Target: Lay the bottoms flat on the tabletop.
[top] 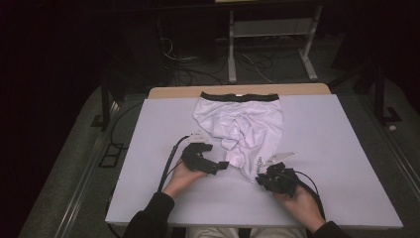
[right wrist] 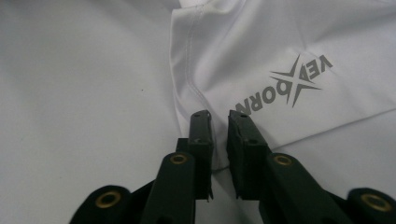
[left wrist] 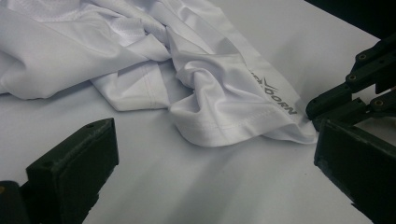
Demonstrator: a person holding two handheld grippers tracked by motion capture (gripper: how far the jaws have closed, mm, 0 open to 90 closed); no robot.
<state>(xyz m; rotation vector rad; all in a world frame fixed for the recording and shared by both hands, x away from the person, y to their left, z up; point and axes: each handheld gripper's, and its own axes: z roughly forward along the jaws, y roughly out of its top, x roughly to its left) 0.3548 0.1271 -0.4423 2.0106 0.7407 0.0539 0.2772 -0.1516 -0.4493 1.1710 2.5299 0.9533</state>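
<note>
at the near edge of the white bench (top: 148,198) a person's two forearms come in; the right gripper (top: 265,177) sits at the near hem of the white shorts (top: 242,124), its fingers (right wrist: 201,133) drawn narrow with only a slim gap between them, and a fold of the hem corner caught between the pads; in the left gripper view the same fingers meet the tip of that hem, just beside the grey printed logo (left wrist: 275,95); the left gripper (top: 220,166) lies a little to the left, its fingers (left wrist: 79,158) spread wide over bare bench, the cloth near but apart from them; the left hand (top: 181,178) holds its body low on the surface; farther out the shorts lie flat but rumpled across the middle of the bench, the leg creased and bunched, the dark waistband (top: 238,96) at the far edge; beyond the bench, a metal frame (top: 270,34) and loose cables (top: 198,69) stand on the dark floor.
</note>
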